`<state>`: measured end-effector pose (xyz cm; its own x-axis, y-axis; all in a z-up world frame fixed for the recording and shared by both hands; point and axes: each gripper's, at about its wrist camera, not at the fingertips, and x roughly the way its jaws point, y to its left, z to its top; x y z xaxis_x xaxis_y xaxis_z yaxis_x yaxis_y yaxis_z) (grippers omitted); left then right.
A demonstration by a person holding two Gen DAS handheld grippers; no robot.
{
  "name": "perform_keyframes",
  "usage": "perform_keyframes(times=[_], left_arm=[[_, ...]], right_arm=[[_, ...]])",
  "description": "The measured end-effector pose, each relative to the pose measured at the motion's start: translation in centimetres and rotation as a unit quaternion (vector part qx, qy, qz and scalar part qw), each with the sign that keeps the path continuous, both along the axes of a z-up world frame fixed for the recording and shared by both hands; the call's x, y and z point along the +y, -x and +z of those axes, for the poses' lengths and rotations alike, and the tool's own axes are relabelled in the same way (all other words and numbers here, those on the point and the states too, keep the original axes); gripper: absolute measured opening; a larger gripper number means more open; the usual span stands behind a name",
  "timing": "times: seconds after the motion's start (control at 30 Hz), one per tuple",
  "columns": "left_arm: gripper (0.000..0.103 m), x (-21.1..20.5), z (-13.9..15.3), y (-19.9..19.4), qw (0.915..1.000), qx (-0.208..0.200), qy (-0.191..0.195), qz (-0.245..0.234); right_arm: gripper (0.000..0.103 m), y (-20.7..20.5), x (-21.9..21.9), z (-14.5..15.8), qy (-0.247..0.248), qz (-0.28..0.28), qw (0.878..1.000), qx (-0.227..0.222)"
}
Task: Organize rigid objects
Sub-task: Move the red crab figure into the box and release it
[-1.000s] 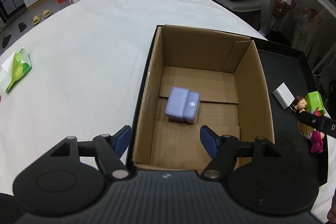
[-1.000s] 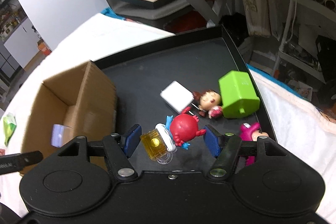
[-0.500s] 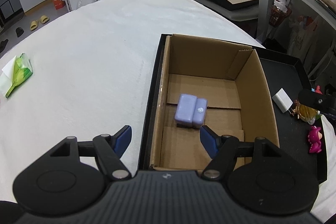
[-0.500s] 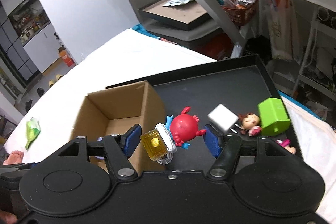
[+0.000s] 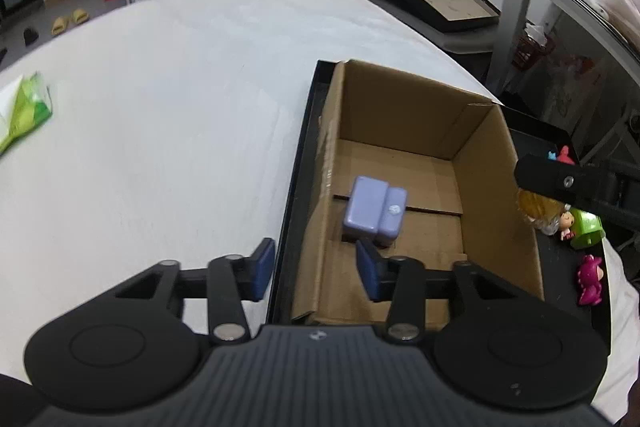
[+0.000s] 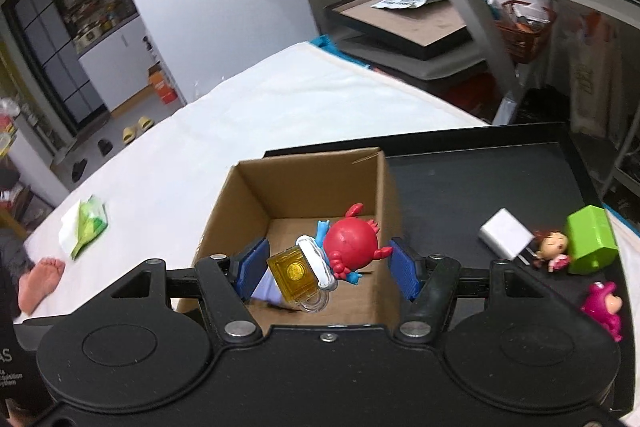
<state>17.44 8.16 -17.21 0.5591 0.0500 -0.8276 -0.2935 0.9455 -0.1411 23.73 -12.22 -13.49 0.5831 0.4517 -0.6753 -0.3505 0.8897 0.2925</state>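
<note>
My right gripper is shut on a red crab toy with a yellow mug and holds it above the open cardboard box. In the left wrist view that gripper hangs over the box's right wall. A purple block lies on the floor of the box. My left gripper is open and holds nothing. Its fingers straddle the box's near left wall and the rim of the black tray.
On the black tray right of the box lie a white block, a small doll, a green block and a pink figure. A green packet lies on the white tablecloth. A bare foot shows at the left.
My right gripper has carried the crab toy left, from above the tray to above the box. My left gripper has shifted left to the box's left wall, and its fingers have drawn closer together.
</note>
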Motion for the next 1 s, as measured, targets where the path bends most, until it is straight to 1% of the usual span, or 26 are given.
perform_keyframes(times=[0.13, 0.2, 0.23, 0.33, 0.57, 0.77, 0.83, 0.93, 1.0], left_arm=[[0.021, 0.8, -1.0, 0.0, 0.9998, 0.008, 0.018, 0.002], [0.015, 1.2, -1.4, 0.1, 0.9992, 0.004, 0.039, 0.001], [0.013, 1.3, -1.5, 0.1, 0.999, 0.003, 0.045, 0.0], [0.013, 1.2, -1.4, 0.1, 0.9988, -0.001, 0.049, 0.002], [0.014, 2.1, -1.7, 0.1, 0.9967, -0.003, 0.079, 0.015], [0.015, 2.9, -2.0, 0.2, 0.9944, -0.005, 0.101, 0.031], [0.015, 2.9, -2.0, 0.2, 0.9941, -0.006, 0.104, 0.031], [0.015, 3.1, -2.0, 0.4, 0.9936, -0.006, 0.109, 0.031], [0.016, 3.3, -2.1, 0.4, 0.9932, -0.006, 0.112, 0.032]], right_arm=[[0.064, 0.0, 1.7, -0.6, 0.02, 0.015, 1.0, 0.01], [0.064, -0.1, 2.4, -0.8, 0.028, 0.02, 0.999, 0.013], [0.064, -0.2, 2.8, -1.0, 0.032, 0.022, 0.999, 0.015], [0.064, -0.8, 4.0, -1.2, 0.038, 0.027, 0.999, 0.017], [0.064, -1.7, 7.0, -1.6, 0.057, 0.053, 0.997, 0.017], [0.064, -2.5, 9.2, -1.7, 0.07, 0.072, 0.995, 0.006], [0.065, -3.0, 9.7, -1.6, 0.067, 0.076, 0.995, 0.0], [0.07, -3.3, 10.2, -1.1, 0.06, 0.077, 0.995, -0.013], [0.082, -3.3, 10.0, -0.8, 0.06, 0.073, 0.995, -0.022]])
